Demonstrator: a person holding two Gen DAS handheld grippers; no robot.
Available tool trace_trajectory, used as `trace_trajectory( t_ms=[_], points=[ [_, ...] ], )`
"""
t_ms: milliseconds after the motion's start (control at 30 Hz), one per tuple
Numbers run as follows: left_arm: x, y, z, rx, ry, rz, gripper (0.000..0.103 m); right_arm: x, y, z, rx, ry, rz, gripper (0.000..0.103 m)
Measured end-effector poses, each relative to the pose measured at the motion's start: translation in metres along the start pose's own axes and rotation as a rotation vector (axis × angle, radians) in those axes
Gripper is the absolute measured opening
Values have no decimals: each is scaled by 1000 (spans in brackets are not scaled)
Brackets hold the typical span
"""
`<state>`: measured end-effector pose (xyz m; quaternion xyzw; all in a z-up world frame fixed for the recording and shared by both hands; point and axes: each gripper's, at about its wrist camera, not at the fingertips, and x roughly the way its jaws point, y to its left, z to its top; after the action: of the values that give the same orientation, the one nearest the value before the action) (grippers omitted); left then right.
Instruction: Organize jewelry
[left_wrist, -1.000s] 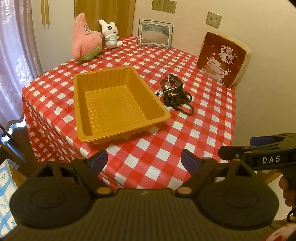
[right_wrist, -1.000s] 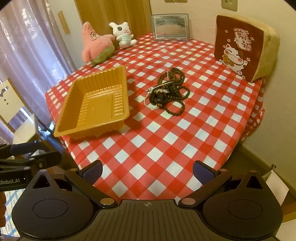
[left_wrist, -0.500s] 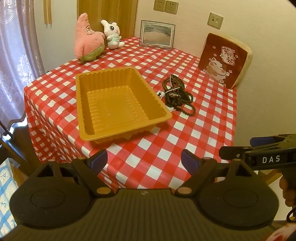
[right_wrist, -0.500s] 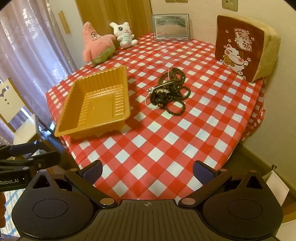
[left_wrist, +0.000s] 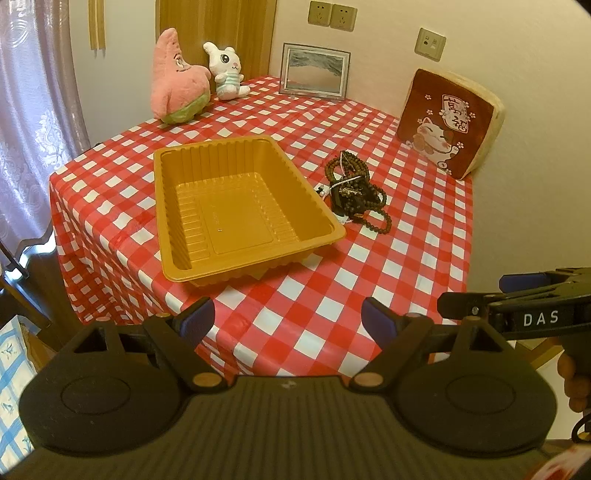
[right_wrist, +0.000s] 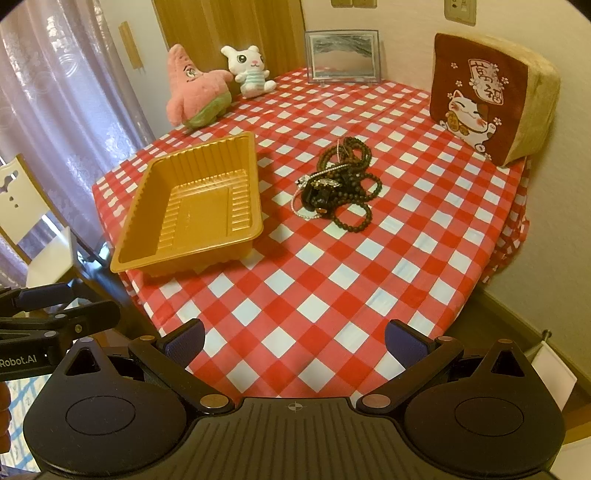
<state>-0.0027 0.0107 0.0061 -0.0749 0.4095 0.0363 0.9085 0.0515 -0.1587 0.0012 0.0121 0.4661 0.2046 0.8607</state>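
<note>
An orange plastic tray lies empty on the red-and-white checked table. Just to its right is a tangled pile of jewelry: dark bead strands and a pale chain. My left gripper hangs open over the table's near edge, well short of the tray, with nothing between its fingers. Over the near edge too, my right gripper is open and holds nothing, far from the pile. Each gripper shows at the side of the other's view.
At the back stand a pink star plush, a white rabbit plush and a picture frame. A brown cat cushion leans on the right wall. A white chair and curtain are left of the table.
Both grippers have drawn back slightly and risen, so the table looks a little farther away. Tray and jewelry have not moved. Both stay open.
</note>
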Motion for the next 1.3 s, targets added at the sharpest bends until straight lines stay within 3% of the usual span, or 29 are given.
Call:
trace_trajectory(
  t_ms=[1300],
  points=[
    [0, -1, -2, -5, -5, -1, 85, 1, -4, -1, -4, -1, -3, 103]
  ],
)
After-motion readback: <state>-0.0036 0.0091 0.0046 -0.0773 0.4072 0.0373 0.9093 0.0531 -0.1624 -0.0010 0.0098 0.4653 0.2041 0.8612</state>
